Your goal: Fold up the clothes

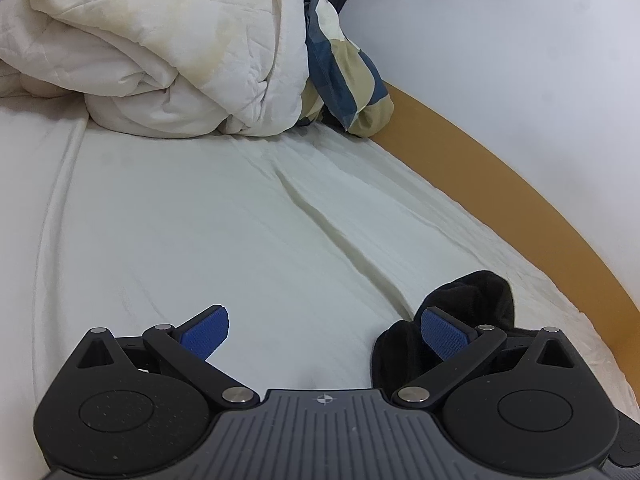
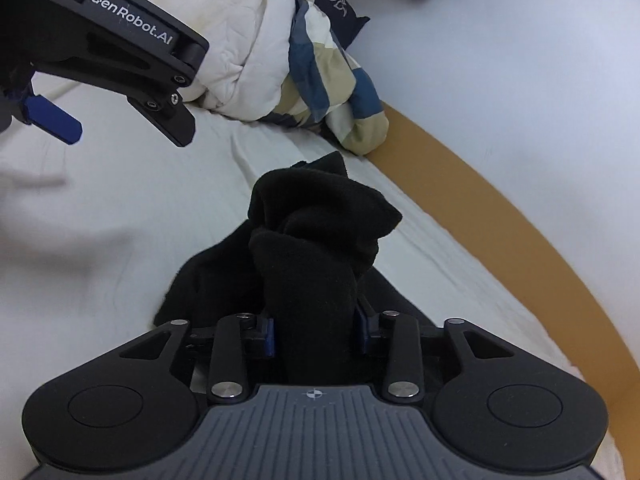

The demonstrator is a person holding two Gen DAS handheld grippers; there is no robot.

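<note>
A white-sheeted bed (image 1: pixel 200 220) carries a bunched white quilt (image 1: pixel 160 48) and a black garment (image 2: pixel 320 232).

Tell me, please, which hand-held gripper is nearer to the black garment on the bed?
Right. The right hand-held gripper has the black garment bunched between its pads. The left hand-held gripper stands open beside it, the cloth just outside one finger.

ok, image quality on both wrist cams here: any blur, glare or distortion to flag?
Left wrist view: sharp, even soft light, no glare; fisheye bends the bed frame edge into a curve. Right wrist view: the same bending, white sheet smeared at left, black garment so dark that its folds barely show.
</note>
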